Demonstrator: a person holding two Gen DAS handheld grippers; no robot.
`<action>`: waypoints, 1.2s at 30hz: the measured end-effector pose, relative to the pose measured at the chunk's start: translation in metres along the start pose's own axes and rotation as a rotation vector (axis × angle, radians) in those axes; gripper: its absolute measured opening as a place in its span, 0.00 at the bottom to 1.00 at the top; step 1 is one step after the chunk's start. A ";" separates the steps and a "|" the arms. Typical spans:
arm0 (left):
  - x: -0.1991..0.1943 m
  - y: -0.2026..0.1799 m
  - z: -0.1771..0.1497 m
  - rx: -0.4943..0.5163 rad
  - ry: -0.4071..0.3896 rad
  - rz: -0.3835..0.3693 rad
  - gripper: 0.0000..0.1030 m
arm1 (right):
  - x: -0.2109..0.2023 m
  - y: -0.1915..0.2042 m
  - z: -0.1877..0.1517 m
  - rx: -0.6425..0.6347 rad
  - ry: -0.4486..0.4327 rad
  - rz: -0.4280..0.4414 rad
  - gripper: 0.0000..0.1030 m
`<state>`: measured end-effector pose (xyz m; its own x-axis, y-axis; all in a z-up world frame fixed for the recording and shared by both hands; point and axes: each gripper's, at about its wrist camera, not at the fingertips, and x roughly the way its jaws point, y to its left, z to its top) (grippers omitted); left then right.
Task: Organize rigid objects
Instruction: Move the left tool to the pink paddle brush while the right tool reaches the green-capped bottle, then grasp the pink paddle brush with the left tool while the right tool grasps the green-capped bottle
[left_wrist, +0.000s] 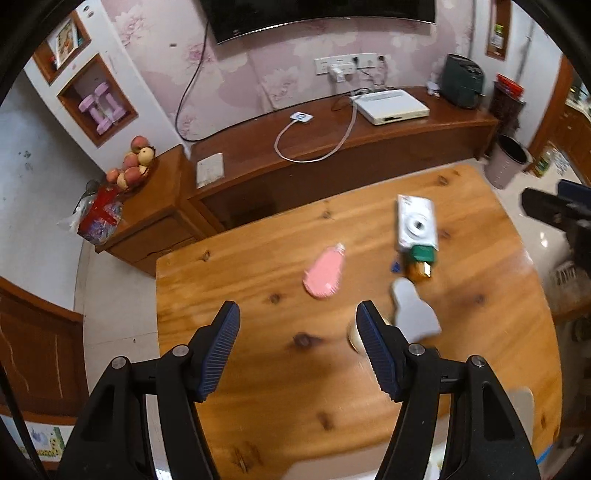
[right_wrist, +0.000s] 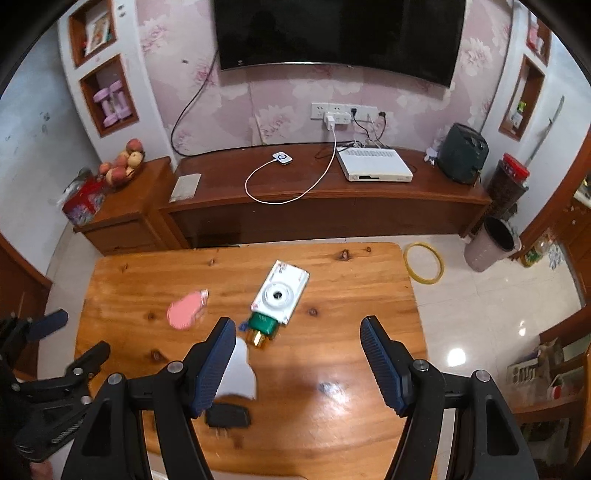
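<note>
A: Where's the camera (right_wrist: 280, 297) on the table (right_wrist: 351, 332)?

B: Mid-table, ahead of the right gripper (right_wrist: 298, 363), long axis slanting away rightward. Right is nearer.

A: Jaws?

B: Both released, empty; left gripper (left_wrist: 298, 352) hangs nearer the pink comb (left_wrist: 322, 275).

The left gripper (left_wrist: 298, 354) tilts steeply downward, its two blue ribbed fingers (left_wrist: 221, 352) spread apart with nothing between them. The right gripper (right_wrist: 298, 363) points down at much the same slant, its fingers (right_wrist: 382, 363) likewise parted and holding nothing. In each wrist view the other gripper shows at the outer edge, off to the side of the fingers.
</note>
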<state>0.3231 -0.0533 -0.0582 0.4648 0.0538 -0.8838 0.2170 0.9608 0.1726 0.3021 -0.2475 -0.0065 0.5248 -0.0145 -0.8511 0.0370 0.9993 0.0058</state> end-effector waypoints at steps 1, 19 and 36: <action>0.006 0.001 0.003 -0.008 0.005 0.000 0.67 | 0.003 0.001 0.004 0.007 -0.001 -0.001 0.69; 0.140 -0.002 0.018 -0.102 0.170 -0.112 0.67 | 0.160 0.011 -0.006 0.190 0.310 0.065 0.60; 0.169 -0.009 0.022 -0.138 0.196 -0.163 0.67 | 0.194 0.018 -0.019 0.217 0.375 0.100 0.45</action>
<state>0.4191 -0.0585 -0.1997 0.2555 -0.0662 -0.9645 0.1500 0.9883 -0.0281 0.3885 -0.2321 -0.1817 0.1914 0.1353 -0.9721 0.2004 0.9642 0.1736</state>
